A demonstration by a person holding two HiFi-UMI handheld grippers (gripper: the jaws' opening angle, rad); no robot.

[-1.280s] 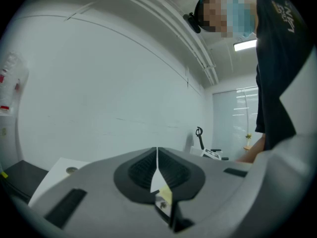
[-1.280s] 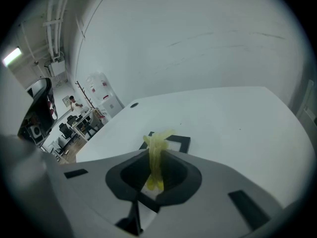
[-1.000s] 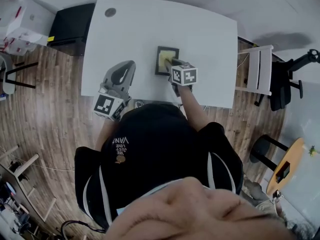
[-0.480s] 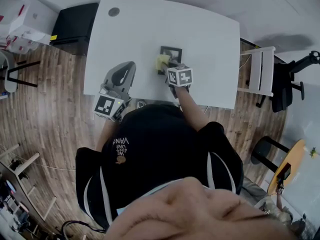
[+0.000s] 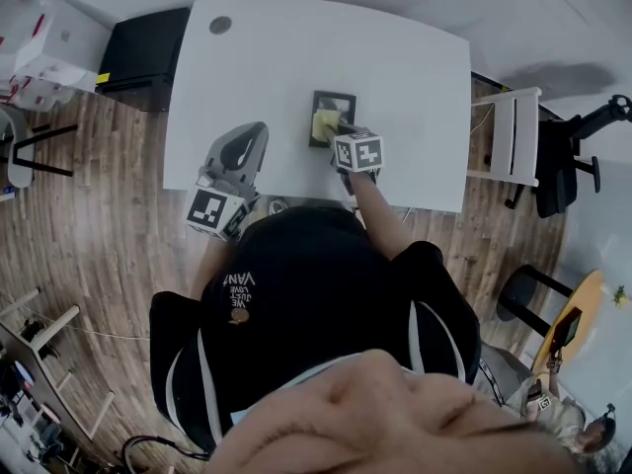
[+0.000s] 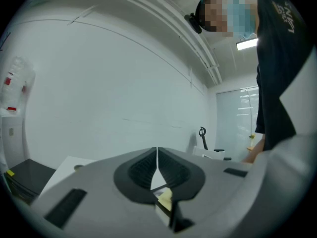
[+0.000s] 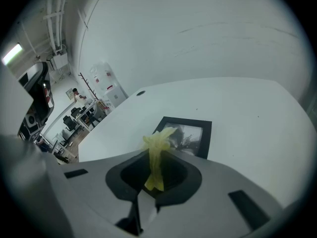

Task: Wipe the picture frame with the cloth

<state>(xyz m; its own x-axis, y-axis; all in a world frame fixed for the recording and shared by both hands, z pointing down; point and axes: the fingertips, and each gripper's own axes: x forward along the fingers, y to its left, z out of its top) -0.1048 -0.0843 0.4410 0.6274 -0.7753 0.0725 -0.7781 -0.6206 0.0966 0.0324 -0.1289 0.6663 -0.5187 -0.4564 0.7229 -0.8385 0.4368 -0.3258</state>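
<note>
A black picture frame [image 5: 333, 108] lies flat near the middle of the white table [image 5: 395, 57]. A yellow cloth [image 5: 324, 124] rests on its near part, pinched in my right gripper [image 5: 339, 129]. In the right gripper view the yellow cloth [image 7: 156, 155] sticks up from between the shut jaws, with the picture frame [image 7: 190, 135] just beyond it. My left gripper [image 5: 242, 144] rests at the table's near left edge, apart from the frame, its jaws shut on nothing. In the left gripper view its fingers [image 6: 143, 167] meet in a thin seam.
A round dark grommet [image 5: 220, 26] sits at the table's far left corner. A black cabinet [image 5: 143, 52] stands left of the table, a white chair [image 5: 513, 136] and a black office chair [image 5: 573, 156] to the right.
My right gripper has shifted the yellow cloth back and forth over the frame, left and then slightly right again. The left gripper has stayed put.
</note>
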